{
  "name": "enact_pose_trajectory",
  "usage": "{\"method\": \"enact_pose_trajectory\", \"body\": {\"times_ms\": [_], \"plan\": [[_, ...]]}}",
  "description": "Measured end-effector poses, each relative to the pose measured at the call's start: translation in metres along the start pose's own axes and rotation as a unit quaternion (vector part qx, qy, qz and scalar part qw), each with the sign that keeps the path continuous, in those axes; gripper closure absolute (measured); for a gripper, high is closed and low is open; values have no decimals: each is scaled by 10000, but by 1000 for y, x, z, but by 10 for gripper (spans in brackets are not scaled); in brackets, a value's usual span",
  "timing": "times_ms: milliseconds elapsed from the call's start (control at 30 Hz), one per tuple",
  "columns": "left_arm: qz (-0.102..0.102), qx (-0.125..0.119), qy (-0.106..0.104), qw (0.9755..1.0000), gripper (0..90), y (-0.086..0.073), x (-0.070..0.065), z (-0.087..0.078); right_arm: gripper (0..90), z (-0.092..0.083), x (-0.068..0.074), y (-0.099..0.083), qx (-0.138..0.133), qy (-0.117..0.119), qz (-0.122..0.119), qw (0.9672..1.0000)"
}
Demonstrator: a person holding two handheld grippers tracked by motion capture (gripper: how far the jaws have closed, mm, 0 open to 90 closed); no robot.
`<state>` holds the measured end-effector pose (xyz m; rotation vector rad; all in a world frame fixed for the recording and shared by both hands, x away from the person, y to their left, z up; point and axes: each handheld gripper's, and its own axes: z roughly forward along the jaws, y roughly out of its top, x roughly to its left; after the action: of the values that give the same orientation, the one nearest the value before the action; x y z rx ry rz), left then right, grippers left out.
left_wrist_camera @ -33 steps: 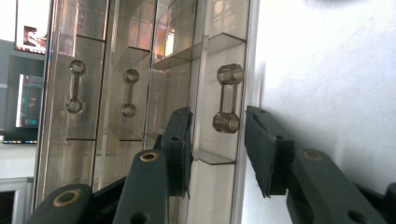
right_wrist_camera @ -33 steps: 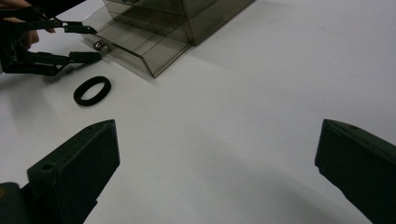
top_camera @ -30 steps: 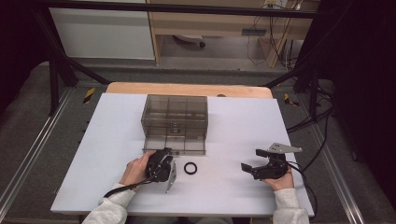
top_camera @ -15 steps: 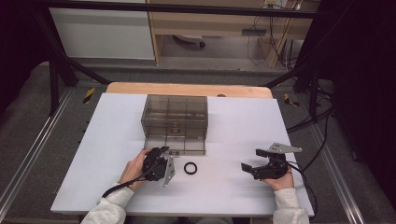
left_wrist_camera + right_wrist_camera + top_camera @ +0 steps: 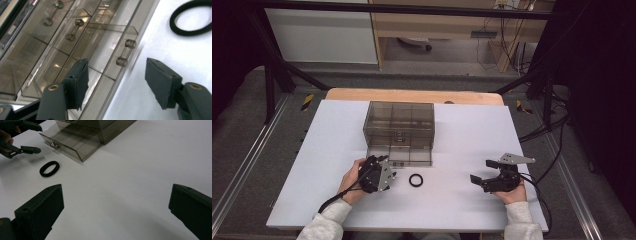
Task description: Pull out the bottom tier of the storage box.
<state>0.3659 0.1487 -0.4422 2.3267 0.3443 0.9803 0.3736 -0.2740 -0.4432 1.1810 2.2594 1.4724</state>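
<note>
Since a second ago the left gripper has drawn back a little from the drawer, and its jaws have just been opening; they now stand fairly wide with nothing pressed between the pads. In the left gripper view the drawer's small clear knob sits ahead of the gap between the jaws, untouched.

The drawer is smoky, see-through plastic, split by thin walls into compartments, and it sticks part-way out of the bottom of a boxy cabinet of the same tinted plastic. Two more clear knobs show on the drawers above it. The gripper pads are flat, matte and dark, slightly frayed at the edges.

A black ring, soft-looking and round, lies flat on the table just right of the left gripper and in front of the drawer, touching neither. The right gripper rests well to the right on the table, jaws spread wide and empty, pointing toward the ring.

Smooth white table surface lies open between ring and right gripper, and along the near edge. The cabinet stands at mid-table near the far wooden edge.
</note>
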Motion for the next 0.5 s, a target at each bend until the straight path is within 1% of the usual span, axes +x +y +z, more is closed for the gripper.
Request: {"method": "enact_pose_trajectory", "body": {"times_ms": [100, 200, 267, 333, 500], "plan": [[-286, -2, -88, 9996, 324, -1, 4, -2, 4, 0, 0, 0, 0, -1, 1, 10000], [-545, -4, -159, 9984, 300, -2, 7, -4, 4, 0, 0, 0, -5, -2, -10, 10000], [-721, -4, -204, 9972, 286, -3, 9, -6, 4, 0, 0, 0, -5, -2, -9, 10000], [-835, -10, -217, 9963, 270, -4, 10, -8, 4, 0, 0, 0, -3, 1, -7, 10000], [-1182, -2, -311, 9925, 227, -6, 13, -10, 4, 0, 0, 0, -4, 3, -10, 10000]]}}
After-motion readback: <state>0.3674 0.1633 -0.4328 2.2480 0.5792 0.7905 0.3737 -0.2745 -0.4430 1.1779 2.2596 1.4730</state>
